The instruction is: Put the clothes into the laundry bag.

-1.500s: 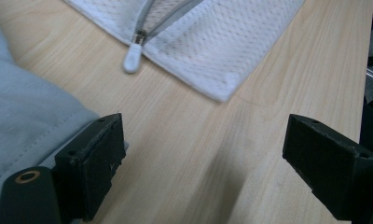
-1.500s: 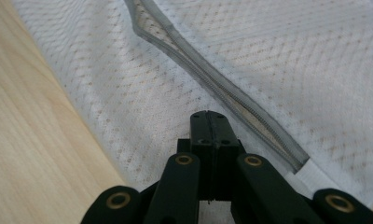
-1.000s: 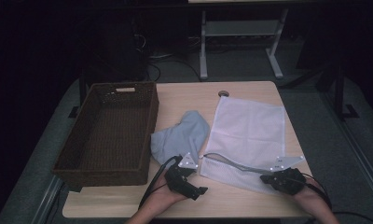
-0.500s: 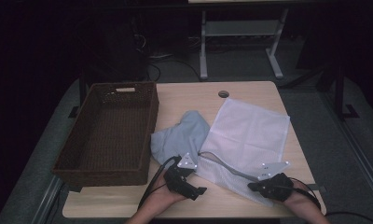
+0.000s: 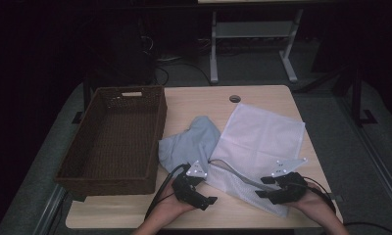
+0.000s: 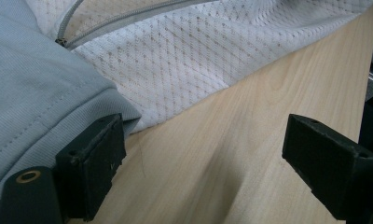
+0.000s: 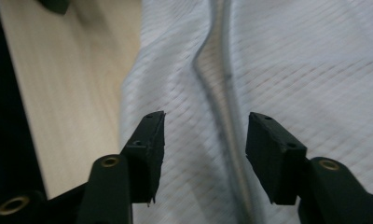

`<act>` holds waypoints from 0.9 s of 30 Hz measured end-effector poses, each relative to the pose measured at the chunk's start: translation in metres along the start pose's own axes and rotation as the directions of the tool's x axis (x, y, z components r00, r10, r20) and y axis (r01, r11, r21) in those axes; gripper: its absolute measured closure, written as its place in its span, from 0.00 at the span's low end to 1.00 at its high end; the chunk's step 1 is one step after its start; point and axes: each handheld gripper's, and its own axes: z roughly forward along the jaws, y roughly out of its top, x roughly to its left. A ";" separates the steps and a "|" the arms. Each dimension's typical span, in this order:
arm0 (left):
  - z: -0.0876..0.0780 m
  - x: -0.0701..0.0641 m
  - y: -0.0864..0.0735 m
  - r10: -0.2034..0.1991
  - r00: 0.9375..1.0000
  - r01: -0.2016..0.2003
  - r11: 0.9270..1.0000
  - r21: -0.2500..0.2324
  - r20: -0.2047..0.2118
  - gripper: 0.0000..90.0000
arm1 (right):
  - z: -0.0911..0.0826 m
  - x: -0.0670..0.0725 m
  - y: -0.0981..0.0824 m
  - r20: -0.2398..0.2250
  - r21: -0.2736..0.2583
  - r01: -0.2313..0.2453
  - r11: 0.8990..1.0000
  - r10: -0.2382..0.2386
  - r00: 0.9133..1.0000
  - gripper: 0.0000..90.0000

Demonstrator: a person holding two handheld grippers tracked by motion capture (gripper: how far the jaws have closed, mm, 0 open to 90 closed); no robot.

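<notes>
Table (image 5: 262, 98) first: light wood, with the brown wicker basket (image 5: 113, 139) filling its 9 o'clock side, nothing inside that you can see. White mesh laundry bag (image 5: 262, 142) lies flat from centre out to 3 o'clock, grey zipper (image 7: 224, 112) running along its near edge. Pale blue garment (image 5: 191, 142) sits crumpled between basket and bag, just beside the basket wall, its edge touching the bag's mesh at the zipper end. Your left gripper (image 5: 196, 188) is at 6 o'clock, jaws spread wide over bare wood, one jaw against the garment's hem, nothing between them. Your right gripper (image 5: 277, 188) is at 5 o'clock over the bag's near corner; its jaws have just been opening and now stand apart, straddling the zipper without pinching it. Small round hole (image 5: 234, 98) at the table's 12 o'clock edge, well apart from everything.
</notes>
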 end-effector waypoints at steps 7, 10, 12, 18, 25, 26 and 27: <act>0.000 0.000 0.000 -0.004 1.000 0.004 1.000 -0.003 0.002 0.14 | 0.008 -0.018 0.017 0.057 -0.041 0.003 0.999 0.000 0.998 0.31; 0.000 0.001 0.000 -0.005 1.000 0.005 1.000 -0.005 0.003 0.14 | 0.015 -0.025 0.027 0.045 -0.043 0.009 0.999 -0.007 0.999 0.31; 0.000 0.001 0.000 -0.006 1.000 0.006 1.000 -0.004 0.004 0.14 | 0.021 -0.029 0.033 0.033 -0.044 0.016 0.999 -0.015 0.999 0.30; 0.000 0.001 -0.001 -0.006 1.000 0.006 1.000 -0.003 0.006 0.14 | 0.039 -0.039 0.046 -0.002 -0.034 0.028 0.999 -0.028 1.000 0.27; 0.000 0.002 -0.001 -0.005 1.000 0.005 1.000 0.002 0.009 0.14 | 0.054 -0.041 0.038 -0.004 0.010 0.027 1.000 -0.027 1.000 0.26; 0.000 0.002 -0.001 -0.006 1.000 0.006 1.000 0.002 0.009 0.14 | 0.056 -0.041 0.037 -0.005 0.013 0.030 0.999 -0.030 1.000 0.26; 0.000 0.003 -0.001 -0.006 1.000 0.006 1.000 0.002 0.009 0.14 | 0.057 -0.041 0.036 -0.007 0.022 0.028 0.999 -0.028 1.000 0.25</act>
